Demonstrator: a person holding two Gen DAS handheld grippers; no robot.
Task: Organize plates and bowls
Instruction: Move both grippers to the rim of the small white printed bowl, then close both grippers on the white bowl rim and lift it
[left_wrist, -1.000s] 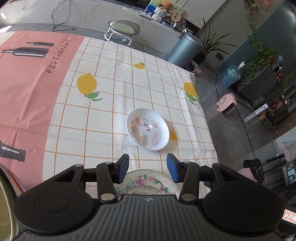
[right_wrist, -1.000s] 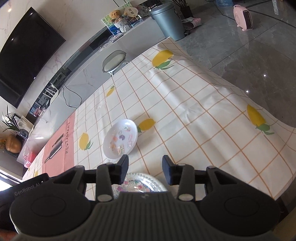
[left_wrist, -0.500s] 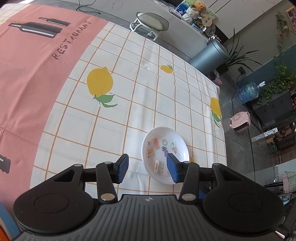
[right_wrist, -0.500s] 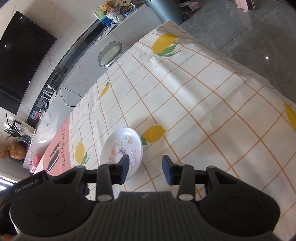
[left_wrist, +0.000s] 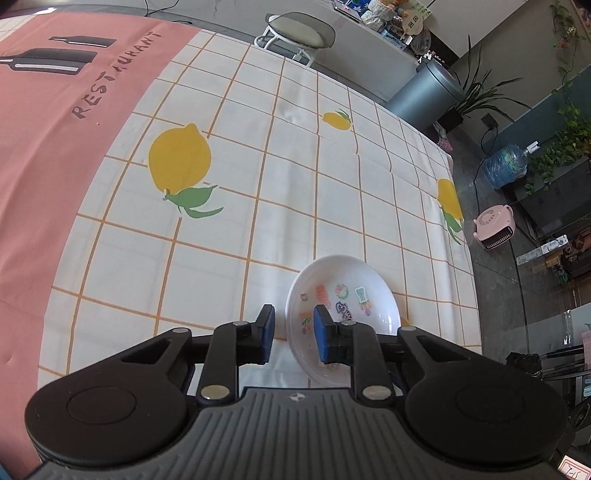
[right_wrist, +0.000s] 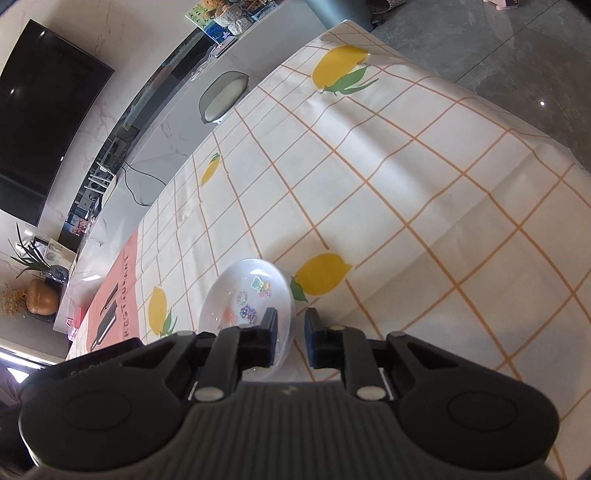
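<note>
A white shallow bowl (left_wrist: 351, 280) with colourful stickers inside rests on the lemon-print tablecloth (left_wrist: 258, 177). My left gripper (left_wrist: 293, 310) straddles the bowl's left rim, one finger outside on the cloth and one inside. Its jaws are closing, and a sliver of gap still shows beside the rim. In the right wrist view the same bowl (right_wrist: 243, 280) has its right rim between the fingers of my right gripper (right_wrist: 291, 313). Those jaws are closing too, with a narrow strip of cloth visible between the rim and the outer pad.
The pink "RESTAURANT" part of the cloth (left_wrist: 55, 155) lies to the left. The table's right edge (left_wrist: 469, 295) drops to the floor close to the bowl. A stool (left_wrist: 299, 33), a grey bin (left_wrist: 424, 92) and a pink heater (left_wrist: 495, 229) stand beyond the table.
Both grippers came down and forward onto the white bowl's opposite rims, and their jaws narrowed. The patterned glass plate seen under them a second ago has dropped out of view.
</note>
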